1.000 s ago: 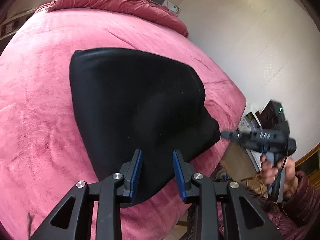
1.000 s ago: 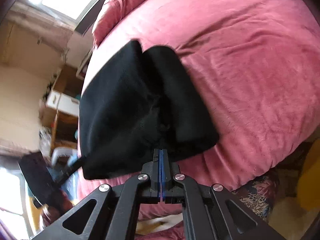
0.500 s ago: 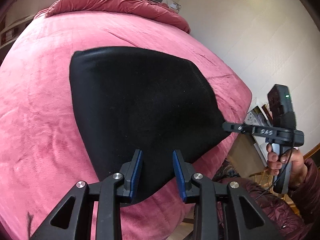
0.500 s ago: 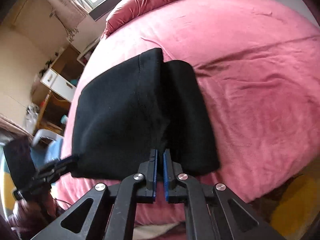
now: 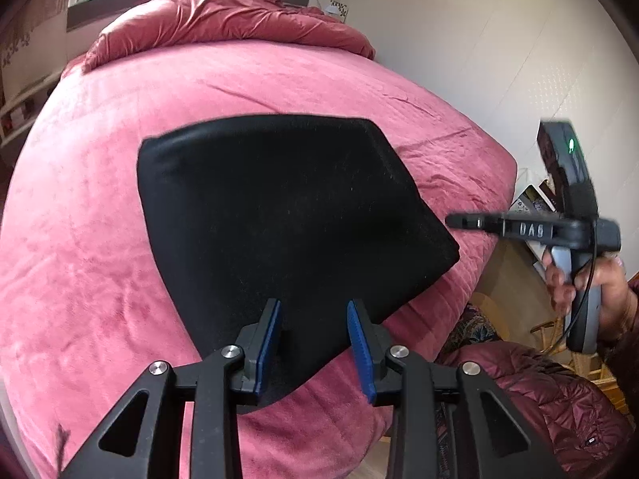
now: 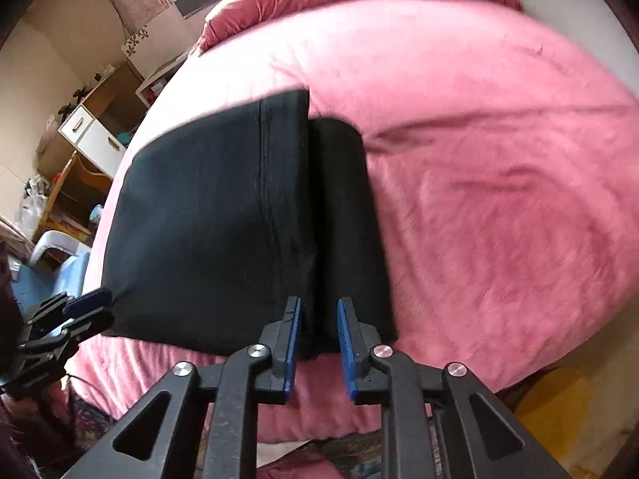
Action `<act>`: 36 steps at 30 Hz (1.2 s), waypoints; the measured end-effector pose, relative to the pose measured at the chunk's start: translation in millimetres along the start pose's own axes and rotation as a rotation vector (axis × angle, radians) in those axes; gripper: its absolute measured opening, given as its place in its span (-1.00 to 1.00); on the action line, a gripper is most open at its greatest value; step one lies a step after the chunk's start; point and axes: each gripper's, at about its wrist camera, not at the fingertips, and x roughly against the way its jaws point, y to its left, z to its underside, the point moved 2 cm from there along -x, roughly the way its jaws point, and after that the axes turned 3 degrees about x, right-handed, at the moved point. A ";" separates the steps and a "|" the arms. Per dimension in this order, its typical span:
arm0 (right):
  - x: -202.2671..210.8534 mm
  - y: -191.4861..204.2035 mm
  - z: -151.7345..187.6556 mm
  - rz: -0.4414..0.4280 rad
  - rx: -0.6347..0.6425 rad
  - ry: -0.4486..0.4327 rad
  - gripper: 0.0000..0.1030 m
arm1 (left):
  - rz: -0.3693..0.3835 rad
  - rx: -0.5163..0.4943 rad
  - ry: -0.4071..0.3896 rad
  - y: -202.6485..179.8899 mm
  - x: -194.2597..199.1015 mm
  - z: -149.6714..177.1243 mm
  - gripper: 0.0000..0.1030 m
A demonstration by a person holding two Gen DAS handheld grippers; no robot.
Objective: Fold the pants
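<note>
Left wrist view: folded black pants (image 5: 279, 215) on pink bed (image 5: 80, 259), both grippers (image 5: 313, 343) (image 6: 317, 339) wide apart, holding nothing; rumpled duvet (image 5: 223, 20) behind, cluttered shelves (image 6: 84, 135) alongside.

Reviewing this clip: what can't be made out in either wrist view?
- Underlayers of the folded black fabric pants: hidden beneath their top layer, both views.
- Pants' near edge: covered by the left gripper, left view.
- Pink plush bedspread: motion-blurred, right view.
- Right gripper body: cut off by the bottom edge.
</note>
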 end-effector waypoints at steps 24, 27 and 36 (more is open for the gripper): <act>-94.1 15.8 -66.1 0.004 0.064 0.040 -0.65 | -0.079 0.118 0.029 49.8 -50.5 -32.9 -0.32; -82.9 14.6 -64.4 -0.021 0.069 0.014 -0.63 | -0.045 0.154 -0.017 57.8 -31.7 -33.2 -0.22; -50.5 -27.5 -47.9 -0.054 -0.015 -0.015 0.88 | 0.068 0.423 -0.035 135.2 -24.2 -33.7 0.64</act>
